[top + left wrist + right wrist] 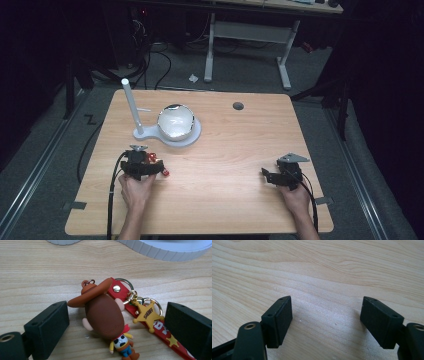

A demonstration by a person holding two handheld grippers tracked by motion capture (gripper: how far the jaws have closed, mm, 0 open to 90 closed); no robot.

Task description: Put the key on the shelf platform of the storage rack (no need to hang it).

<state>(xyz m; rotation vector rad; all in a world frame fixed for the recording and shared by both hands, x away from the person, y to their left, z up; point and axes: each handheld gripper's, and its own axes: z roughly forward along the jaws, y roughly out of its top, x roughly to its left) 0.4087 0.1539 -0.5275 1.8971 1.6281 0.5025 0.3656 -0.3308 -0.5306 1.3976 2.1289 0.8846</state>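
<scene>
Here, cowboy keychain (105, 315) with brown hat, red strap, gold star.

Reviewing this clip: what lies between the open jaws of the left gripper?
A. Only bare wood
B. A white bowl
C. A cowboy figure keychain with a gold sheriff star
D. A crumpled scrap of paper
C. In the left gripper view, the cowboy keychain with its gold sheriff star and red strap lies on the table between the open jaws of the left gripper, which stand apart on either side of it without touching it.
</scene>
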